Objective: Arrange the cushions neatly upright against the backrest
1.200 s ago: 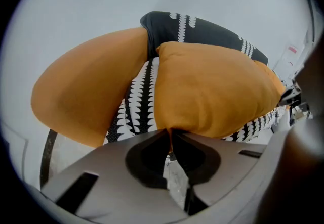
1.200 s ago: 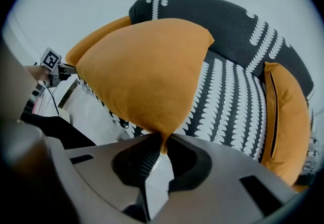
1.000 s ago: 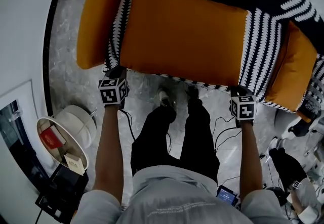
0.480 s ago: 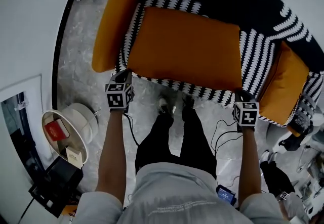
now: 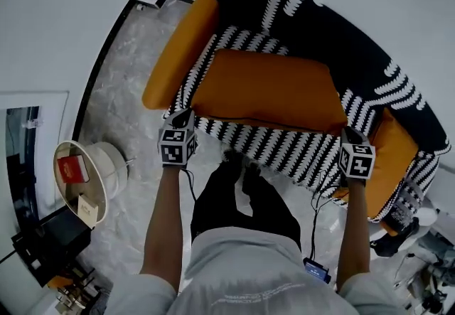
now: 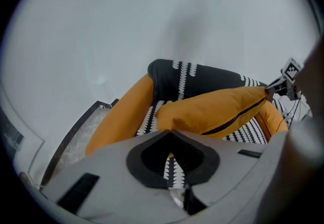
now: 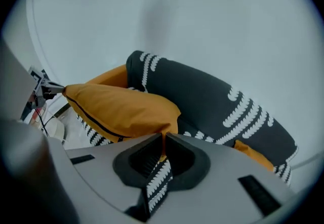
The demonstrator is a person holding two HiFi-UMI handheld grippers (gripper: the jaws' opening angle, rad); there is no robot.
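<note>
Marble floor (image 5: 121, 72) and a white wall surround a sofa (image 5: 313, 15) with a black backrest and a black-and-white patterned seat (image 5: 284, 150). A long orange cushion (image 5: 266, 89) lies flat-side up above that seat, in front of the backrest and not propped against it. It is carried by its two near corners. In the gripper views it sags between the two grips with a dark zip line along its near edge, and it looks raised off the seat.

The left gripper (image 5: 186, 116) has its fingers pinched tight on the cushion's left corner, where orange cloth shows wedged between them. The right gripper (image 5: 348, 134) holds the opposite corner, and its fingers have just been closing further on the cloth nipped between them.

An orange pad (image 5: 178, 50) runs along the sofa's left end, and a second orange pad (image 5: 387, 157) sits at the right end, just beside the right gripper.

The person's legs (image 5: 234, 200) in black trousers stand close to the sofa front. Cables (image 5: 316, 214) trail on the floor near them. Well apart to the left is a round white tabletop (image 5: 99, 200) carrying a red box (image 5: 71, 168).
</note>
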